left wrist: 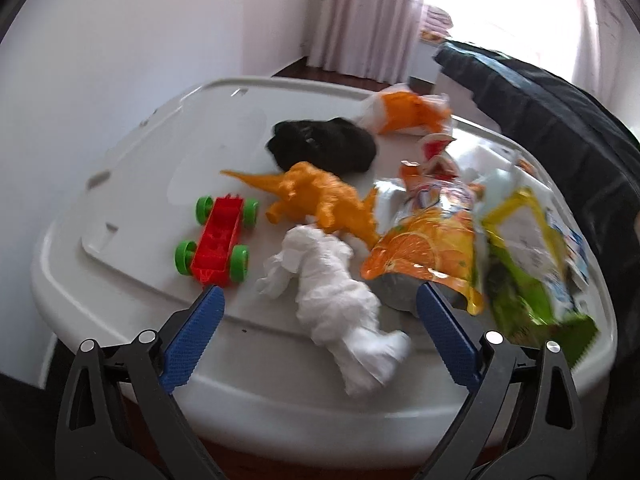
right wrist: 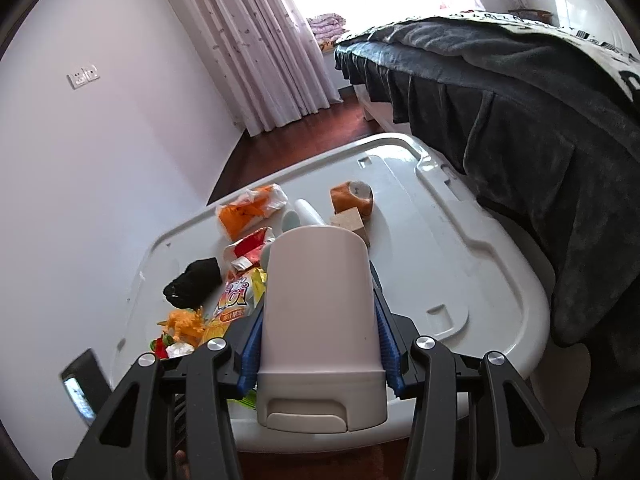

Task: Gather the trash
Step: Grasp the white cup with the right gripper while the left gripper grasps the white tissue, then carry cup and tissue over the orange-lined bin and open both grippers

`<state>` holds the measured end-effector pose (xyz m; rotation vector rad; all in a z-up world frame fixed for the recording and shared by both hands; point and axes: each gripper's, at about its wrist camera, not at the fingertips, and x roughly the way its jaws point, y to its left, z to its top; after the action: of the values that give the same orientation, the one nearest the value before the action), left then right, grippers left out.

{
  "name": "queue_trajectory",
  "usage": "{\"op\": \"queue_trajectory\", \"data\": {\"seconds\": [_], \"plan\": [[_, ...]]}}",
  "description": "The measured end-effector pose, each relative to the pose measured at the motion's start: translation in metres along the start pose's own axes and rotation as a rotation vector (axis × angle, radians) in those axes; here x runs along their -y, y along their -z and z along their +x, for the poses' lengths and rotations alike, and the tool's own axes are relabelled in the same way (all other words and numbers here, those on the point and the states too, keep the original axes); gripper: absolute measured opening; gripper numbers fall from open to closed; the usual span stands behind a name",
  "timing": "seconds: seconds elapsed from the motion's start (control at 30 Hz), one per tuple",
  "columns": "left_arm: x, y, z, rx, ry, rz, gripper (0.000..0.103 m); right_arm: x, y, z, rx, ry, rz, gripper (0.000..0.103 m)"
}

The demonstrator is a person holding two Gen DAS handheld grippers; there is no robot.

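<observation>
Right tool [right wrist: 320,320] grips small white bin [right wrist: 320,300], contents hidden.

Left gripper [left wrist: 318,296] gapes wide; right gripper [right wrist: 320,312] clamps, both tilted downward.

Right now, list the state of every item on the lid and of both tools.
left tool: open, empty, over the tissue.
right tool: shut on the white bin.
white bin: held, lifted.
crumpled tissue: lying loose, ungripped.
orange juice pouch: crumpled, flat.
green wrapper: flattened, at the edge.
orange dinosaur: on its side.
toy car: on its wheels.
</observation>
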<state>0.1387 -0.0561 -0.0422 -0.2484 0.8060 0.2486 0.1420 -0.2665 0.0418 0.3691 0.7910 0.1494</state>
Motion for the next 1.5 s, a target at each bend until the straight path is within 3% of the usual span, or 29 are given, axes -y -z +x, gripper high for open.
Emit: {"op": "queue_trajectory", "data": {"seconds": [0.03,0.13,0.2,0.27,0.43,0.53,0.67,0.83,0.97,1.13,1.3,1.5], "plan": [[-0.006,0.0,0.001,0.012,-0.008,-0.029,0.08,0.0,0.0,0.0,-0.001,-0.002,0.001,0.048],[-0.012,0.0,0.001,0.045,-0.003,-0.048,0.074,0.004,-0.001,0.001,-0.013,-0.02,0.026,0.048],[-0.01,0.001,0.003,0.048,-0.018,-0.008,0.065,0.007,0.0,0.001,-0.025,-0.036,0.05,0.048],[-0.007,0.004,0.001,0.048,0.031,0.038,0.033,0.008,0.0,0.003,-0.033,-0.04,0.063,0.048],[-0.009,0.005,-0.002,0.045,0.09,0.113,0.032,0.006,0.0,0.004,-0.033,-0.037,0.062,0.048],[-0.019,0.001,-0.01,0.033,0.16,0.104,0.031,0.002,0.001,0.006,-0.038,-0.038,0.054,0.048],[-0.03,-0.001,-0.052,0.069,0.247,0.121,0.031,-0.006,0.004,0.008,-0.046,-0.04,0.025,0.048],[-0.04,0.008,-0.116,0.129,0.241,0.195,0.031,-0.022,0.014,0.003,-0.039,-0.057,-0.045,0.048],[-0.051,0.027,-0.144,0.123,0.196,0.22,0.031,-0.041,0.031,-0.011,-0.025,-0.08,-0.132,0.048],[-0.062,0.058,-0.162,0.077,0.141,0.296,0.031,-0.059,0.08,-0.039,-0.05,-0.089,-0.232,0.048],[-0.075,0.086,-0.172,-0.001,0.166,0.292,0.031,-0.068,0.147,-0.055,-0.181,-0.087,-0.279,0.048],[-0.082,0.114,-0.177,-0.057,0.179,0.328,0.031,-0.067,0.198,-0.065,-0.283,-0.073,-0.29,0.048]]}}
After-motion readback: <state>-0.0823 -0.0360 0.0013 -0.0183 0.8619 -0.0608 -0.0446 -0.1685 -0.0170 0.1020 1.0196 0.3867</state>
